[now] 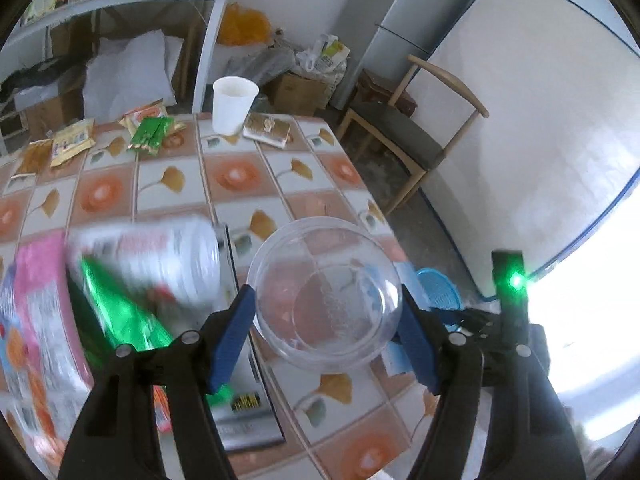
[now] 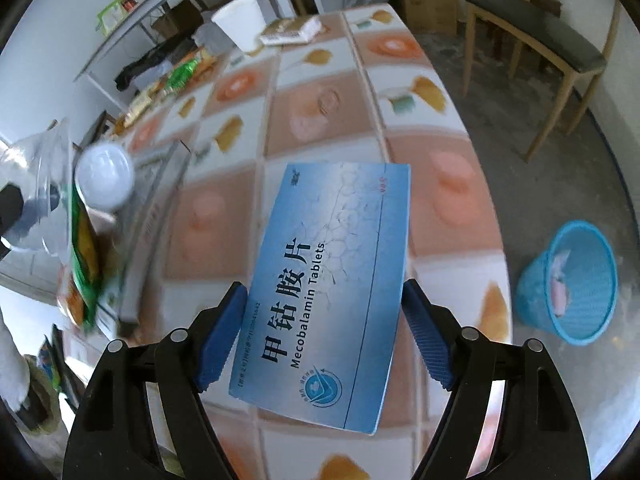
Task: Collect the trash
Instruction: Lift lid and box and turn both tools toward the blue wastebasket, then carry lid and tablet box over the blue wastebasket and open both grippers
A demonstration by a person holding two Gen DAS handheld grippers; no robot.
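My left gripper point(image 1: 326, 320) is shut on a clear plastic cup point(image 1: 325, 296), its mouth facing the camera, held above the tiled table point(image 1: 240, 176). My right gripper point(image 2: 324, 320) is shut on a blue Mecobalamin Tablets box point(image 2: 332, 288), held above the table near its right edge. A blue mesh trash basket point(image 2: 570, 280) stands on the floor to the right, with pink trash inside; it also shows in the left wrist view point(image 1: 438, 290) behind the cup. My right gripper body with a green light point(image 1: 512, 280) shows in the left wrist view.
A white paper cup point(image 1: 232, 106), a flat packet point(image 1: 266, 130), green and yellow snack wrappers point(image 1: 150, 134) lie at the table's far end. A white bottle point(image 1: 160, 260), green wrapper point(image 1: 120, 312) and pink packet point(image 1: 36, 300) are at left. A wooden chair point(image 1: 416, 136) stands right.
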